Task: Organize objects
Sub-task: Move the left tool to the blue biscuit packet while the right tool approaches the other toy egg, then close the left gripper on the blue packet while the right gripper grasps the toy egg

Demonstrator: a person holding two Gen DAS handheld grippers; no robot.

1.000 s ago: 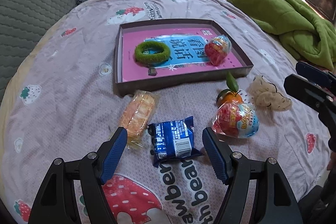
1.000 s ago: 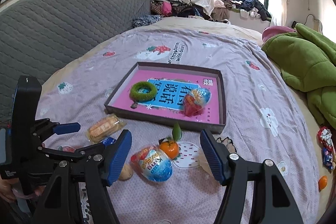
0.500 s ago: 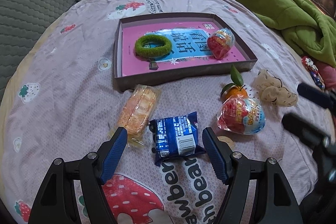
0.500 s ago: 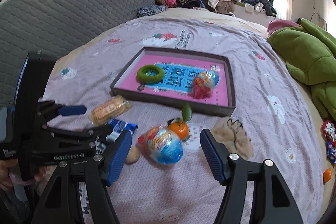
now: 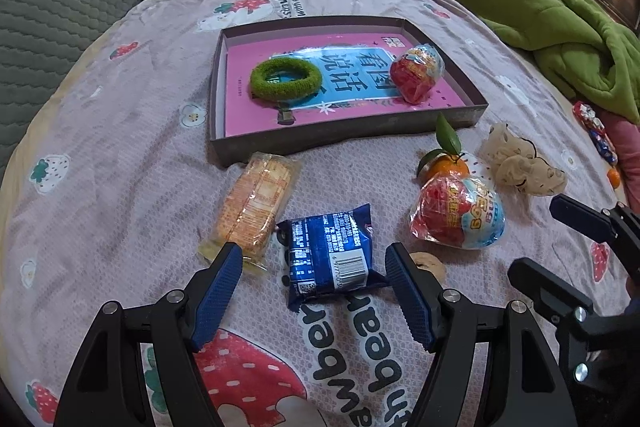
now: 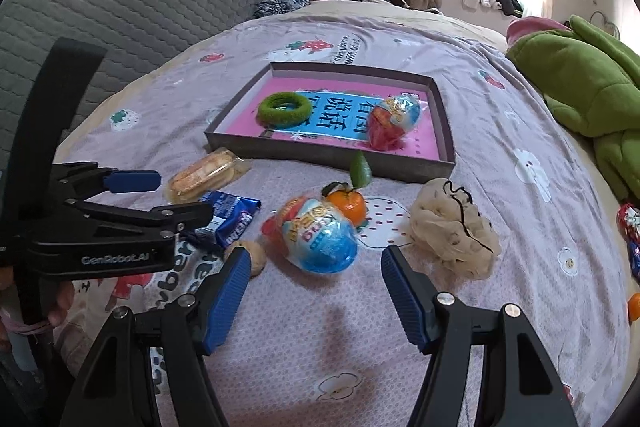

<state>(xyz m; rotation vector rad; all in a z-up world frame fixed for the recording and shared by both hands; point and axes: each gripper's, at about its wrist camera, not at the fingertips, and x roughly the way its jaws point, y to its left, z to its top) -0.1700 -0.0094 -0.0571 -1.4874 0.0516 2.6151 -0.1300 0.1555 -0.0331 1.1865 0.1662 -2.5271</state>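
Both grippers hover wide open over a bedspread.
Left gripper [image 5: 314,277] straddles a blue snack packet [image 5: 330,257]; right gripper [image 6: 316,273] frames a wrapped egg toy [image 6: 316,233], both before the tray [image 6: 332,159].

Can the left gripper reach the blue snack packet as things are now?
Probably yes. The left gripper is open, the blue snack packet lies flat just ahead between its fingers, and nothing covers it.

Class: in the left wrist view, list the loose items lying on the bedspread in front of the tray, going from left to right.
cracker pack → blue snack packet → wrapped toy egg → beige scrunchie
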